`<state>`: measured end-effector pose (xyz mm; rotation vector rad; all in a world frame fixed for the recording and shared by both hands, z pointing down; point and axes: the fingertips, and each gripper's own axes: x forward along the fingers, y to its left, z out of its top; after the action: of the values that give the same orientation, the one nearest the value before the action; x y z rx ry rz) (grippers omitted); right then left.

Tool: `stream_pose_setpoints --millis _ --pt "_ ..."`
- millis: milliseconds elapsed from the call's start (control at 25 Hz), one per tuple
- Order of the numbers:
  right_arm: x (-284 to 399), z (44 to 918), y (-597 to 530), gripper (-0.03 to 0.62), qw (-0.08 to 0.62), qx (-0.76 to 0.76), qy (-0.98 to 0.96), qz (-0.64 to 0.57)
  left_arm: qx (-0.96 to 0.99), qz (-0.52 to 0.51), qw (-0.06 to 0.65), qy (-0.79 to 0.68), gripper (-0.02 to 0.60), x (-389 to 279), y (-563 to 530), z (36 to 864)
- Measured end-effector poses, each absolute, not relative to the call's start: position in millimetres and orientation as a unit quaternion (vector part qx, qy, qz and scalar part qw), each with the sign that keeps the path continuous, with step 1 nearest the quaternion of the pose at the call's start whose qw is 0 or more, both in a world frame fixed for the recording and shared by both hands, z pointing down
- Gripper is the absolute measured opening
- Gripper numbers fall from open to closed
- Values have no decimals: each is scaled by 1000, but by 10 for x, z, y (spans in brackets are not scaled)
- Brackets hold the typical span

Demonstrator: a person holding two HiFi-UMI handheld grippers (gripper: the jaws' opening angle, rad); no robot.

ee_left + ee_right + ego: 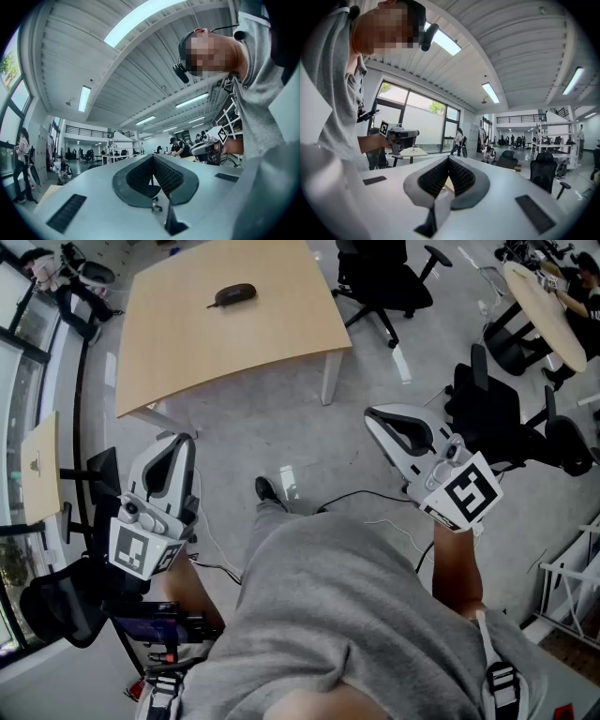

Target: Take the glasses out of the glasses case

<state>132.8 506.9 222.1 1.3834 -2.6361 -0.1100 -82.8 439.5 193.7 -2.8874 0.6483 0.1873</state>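
A dark oval glasses case (234,294) lies closed on the light wooden table (178,343), far ahead of me in the head view. Both grippers hang near my body, well short of the table. My left gripper (183,441) is at the lower left; its black pads meet at the tips (152,158) with nothing between them. My right gripper (373,414) is at the right, and its pads also touch (448,159), empty. Each gripper shows in the other's view: the right gripper (207,150) and the left gripper (401,136). The glasses are not visible.
Black office chairs stand beyond the table (384,277) and to my right (506,418). A round table (544,301) sits at the far right, a small table (37,465) at the left. Cables (375,512) trail on the grey floor by my shoe (270,491).
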Motion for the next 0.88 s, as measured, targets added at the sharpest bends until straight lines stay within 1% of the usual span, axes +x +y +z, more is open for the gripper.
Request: stream_pose_setpoints --millis 320,600,880 --pt "1043 2211 5166 8 78 445 -892 -31 -966 55 82 238 5 -1127 4627 1936" --pt "944 2269 5144 7 81 434 -897 -22 -965 49 76 246 5 -1218 4675 2016" --pt "884 2241 4876 8 26 429 -903 18 -964 50 48 255 5 -1283 4435 2090"
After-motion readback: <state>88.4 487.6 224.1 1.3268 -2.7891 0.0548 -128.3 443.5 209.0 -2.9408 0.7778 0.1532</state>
